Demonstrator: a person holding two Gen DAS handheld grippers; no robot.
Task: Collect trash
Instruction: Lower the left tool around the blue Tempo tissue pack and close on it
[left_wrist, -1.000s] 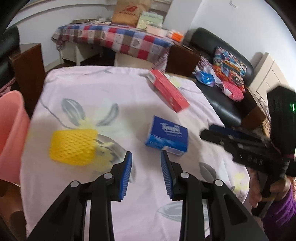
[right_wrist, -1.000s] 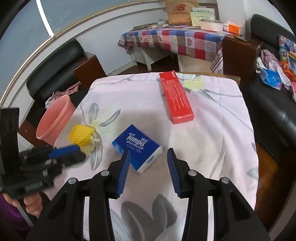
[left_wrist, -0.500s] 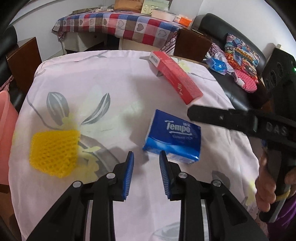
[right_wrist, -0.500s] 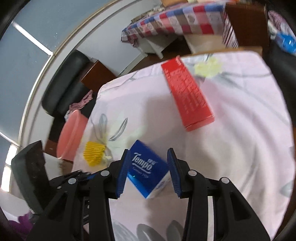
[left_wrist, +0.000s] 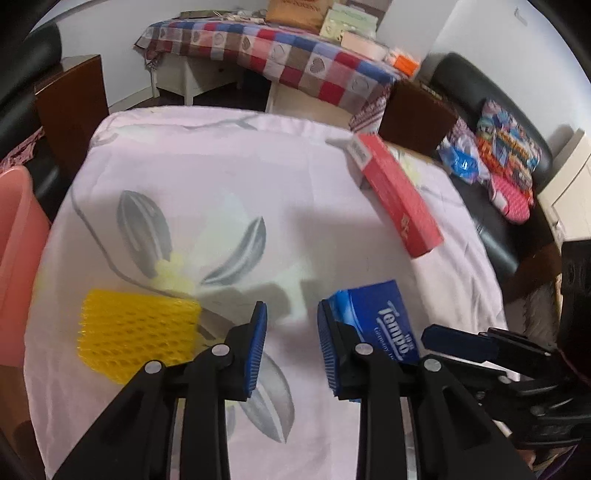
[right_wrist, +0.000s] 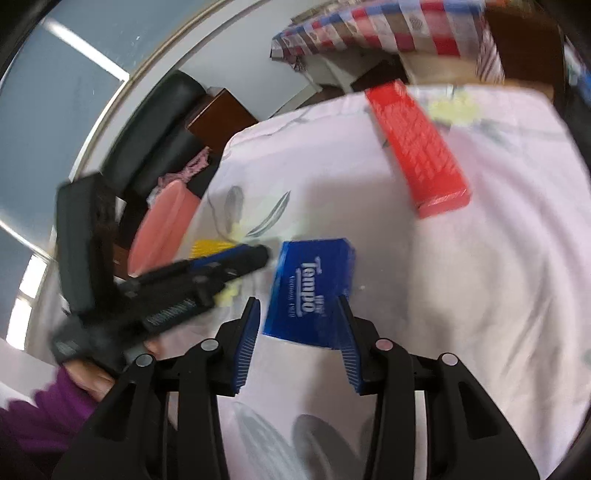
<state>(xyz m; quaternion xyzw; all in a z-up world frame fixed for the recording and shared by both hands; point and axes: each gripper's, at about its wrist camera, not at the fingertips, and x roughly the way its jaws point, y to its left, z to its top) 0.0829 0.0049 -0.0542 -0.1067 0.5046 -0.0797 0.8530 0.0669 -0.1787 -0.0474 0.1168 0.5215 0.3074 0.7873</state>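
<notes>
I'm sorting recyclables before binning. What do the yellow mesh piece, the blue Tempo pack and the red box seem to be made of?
Yellow mesh piece: likely soft foam netting, matte, with an open diamond lattice.
Blue Tempo pack: apparently thin plastic film over tissues, slightly glossy with soft edges.
Red box: probably printed cardboard, given its crisp straight edges and smooth faces.

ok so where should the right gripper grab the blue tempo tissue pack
Grip the blue Tempo tissue pack across its two long side faces, coming in from its near short end. It lies flat on the floral tablecloth with its length pointing roughly along the right gripper. The open jaws already straddle that end, and the width seems to fit between them.
</notes>
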